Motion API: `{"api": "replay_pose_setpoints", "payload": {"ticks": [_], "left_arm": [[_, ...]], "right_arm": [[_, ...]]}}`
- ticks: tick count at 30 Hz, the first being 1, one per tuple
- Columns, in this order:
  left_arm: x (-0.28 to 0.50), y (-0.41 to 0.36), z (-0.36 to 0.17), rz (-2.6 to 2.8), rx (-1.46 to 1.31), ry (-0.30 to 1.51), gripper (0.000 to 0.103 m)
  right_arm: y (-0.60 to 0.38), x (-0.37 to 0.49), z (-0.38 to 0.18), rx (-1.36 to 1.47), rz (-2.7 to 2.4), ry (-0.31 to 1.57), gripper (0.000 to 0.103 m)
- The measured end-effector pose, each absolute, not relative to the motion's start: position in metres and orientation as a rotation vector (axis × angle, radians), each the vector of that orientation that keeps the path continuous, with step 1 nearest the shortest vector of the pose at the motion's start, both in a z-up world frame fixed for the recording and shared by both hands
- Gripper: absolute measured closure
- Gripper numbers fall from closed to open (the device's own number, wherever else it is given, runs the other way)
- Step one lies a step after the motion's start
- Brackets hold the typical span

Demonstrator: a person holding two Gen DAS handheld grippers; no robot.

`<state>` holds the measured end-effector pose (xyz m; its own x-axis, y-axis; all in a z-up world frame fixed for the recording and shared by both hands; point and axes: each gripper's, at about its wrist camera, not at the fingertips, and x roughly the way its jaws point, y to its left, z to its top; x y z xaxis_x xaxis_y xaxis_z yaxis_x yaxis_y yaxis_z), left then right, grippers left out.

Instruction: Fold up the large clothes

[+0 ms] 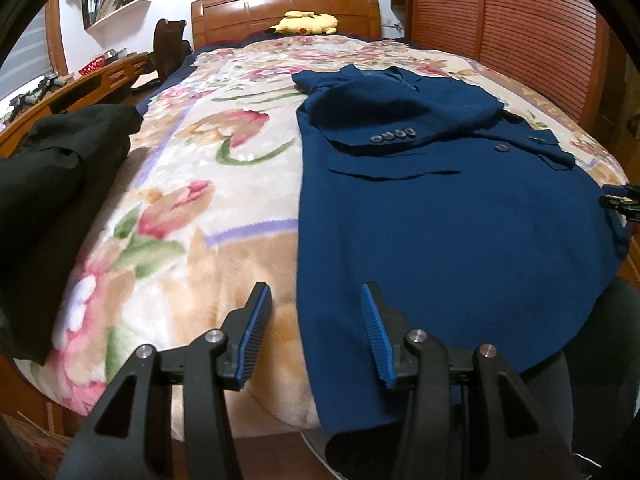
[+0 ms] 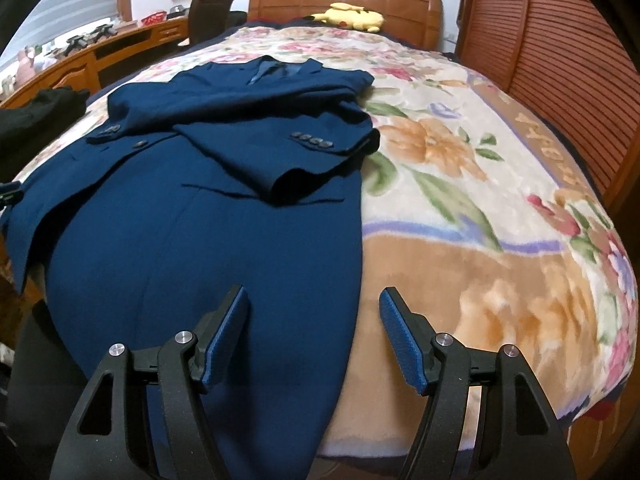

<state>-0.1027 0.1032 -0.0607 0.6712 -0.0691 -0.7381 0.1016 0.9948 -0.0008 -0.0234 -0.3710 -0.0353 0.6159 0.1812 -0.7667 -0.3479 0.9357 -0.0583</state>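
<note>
Two hand-held grippers (image 1: 316, 312) (image 2: 312, 316) open, one blue jacket (image 1: 440, 220)

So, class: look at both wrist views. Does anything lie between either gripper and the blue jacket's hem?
Nothing visible does. The left gripper and right gripper are both open over the near hem of the blue jacket, one at each side edge, above the floral blanket.

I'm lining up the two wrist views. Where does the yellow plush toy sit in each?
Left wrist view: plush top centre, against the headboard, up and left of the blue jacket.
Right wrist view: plush top, right of centre, up and right of the jacket.
Shared landmark: the headboard behind the plush.
</note>
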Motion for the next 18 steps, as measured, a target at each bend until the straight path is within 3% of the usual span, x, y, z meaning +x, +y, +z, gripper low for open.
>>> {"api": "replay_pose_setpoints", "payload": {"ticks": [5, 7, 9, 12, 18], "left_arm": [[-0.105, 0.106, -0.061, -0.131, 0.006, 0.825, 0.059], [-0.105, 0.106, -0.059, -0.158, -0.008, 0.822, 0.07], [-0.106, 0.105, -0.057, -0.17, 0.001, 0.822, 0.088], [-0.107, 0.101, -0.047, -0.189, 0.002, 0.807, 0.102], [-0.122, 0.095, -0.003, -0.202, -0.006, 0.662, 0.103]], "right_arm": [[-0.369, -0.029, -0.04, -0.19, 0.35, 0.871, 0.035], [-0.366, -0.03, -0.042, -0.191, 0.376, 0.873, 0.047], [-0.362, -0.031, -0.04, -0.193, 0.407, 0.867, 0.074], [-0.357, -0.031, -0.035, -0.193, 0.445, 0.851, 0.094], [-0.361, -0.035, -0.003, -0.115, 0.471, 0.738, 0.099]]}}
